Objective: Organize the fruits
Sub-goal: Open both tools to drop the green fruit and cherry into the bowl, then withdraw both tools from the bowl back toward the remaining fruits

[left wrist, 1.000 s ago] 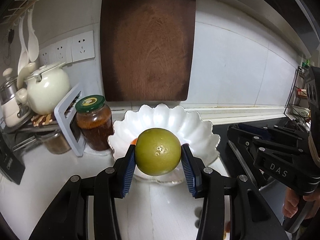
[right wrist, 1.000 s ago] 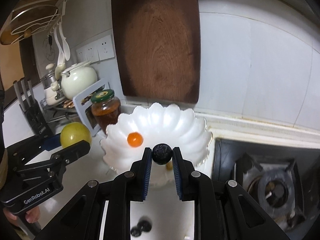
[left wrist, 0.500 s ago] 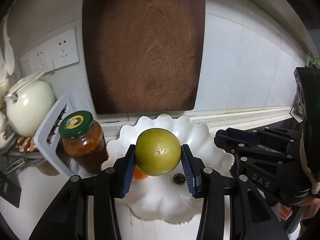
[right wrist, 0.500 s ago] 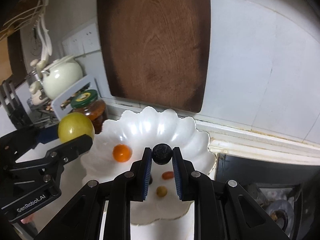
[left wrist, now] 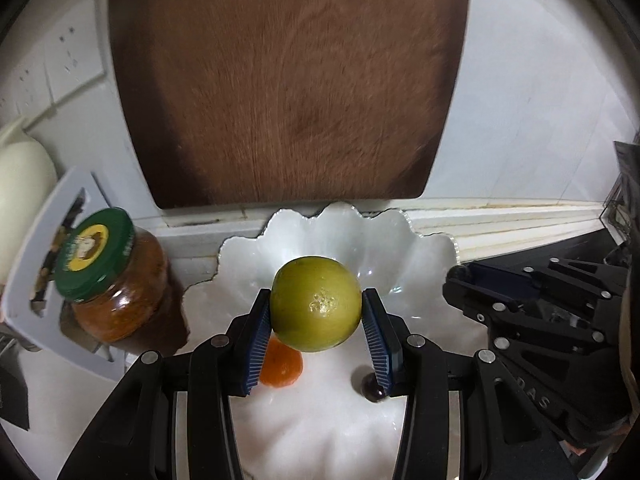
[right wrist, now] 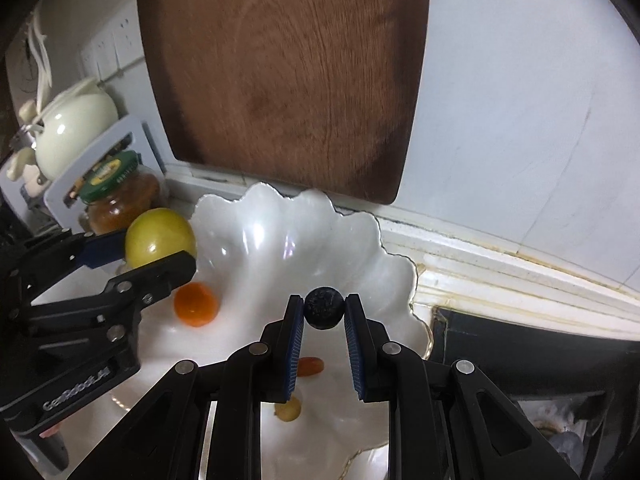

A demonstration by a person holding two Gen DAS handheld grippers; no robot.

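My left gripper (left wrist: 316, 312) is shut on a round yellow-green fruit (left wrist: 316, 309), held above the white scalloped bowl (left wrist: 424, 248). My right gripper (right wrist: 323, 308) is shut on a small dark round fruit (right wrist: 324, 307) over the same bowl (right wrist: 256, 240). In the bowl lie an orange fruit (right wrist: 196, 305), a small red-orange fruit (right wrist: 310, 366) and a small yellow fruit (right wrist: 289, 409); the left wrist view also shows a dark berry (left wrist: 370, 388) there. The left gripper (right wrist: 158, 240) with its green fruit (right wrist: 160, 237) shows at the bowl's left rim in the right wrist view.
A dark wooden cutting board (left wrist: 288, 80) leans on the white tiled wall behind the bowl. A green-lidded jar (left wrist: 112, 280) stands left of the bowl, with a cream teapot (right wrist: 72, 128) and a grey rack (right wrist: 100, 160) beyond. A black stove (right wrist: 540, 368) lies to the right.
Both grippers have moved forward and down from in front of the bowl to over it, each still holding its fruit. The bowl and cutting board loom larger.
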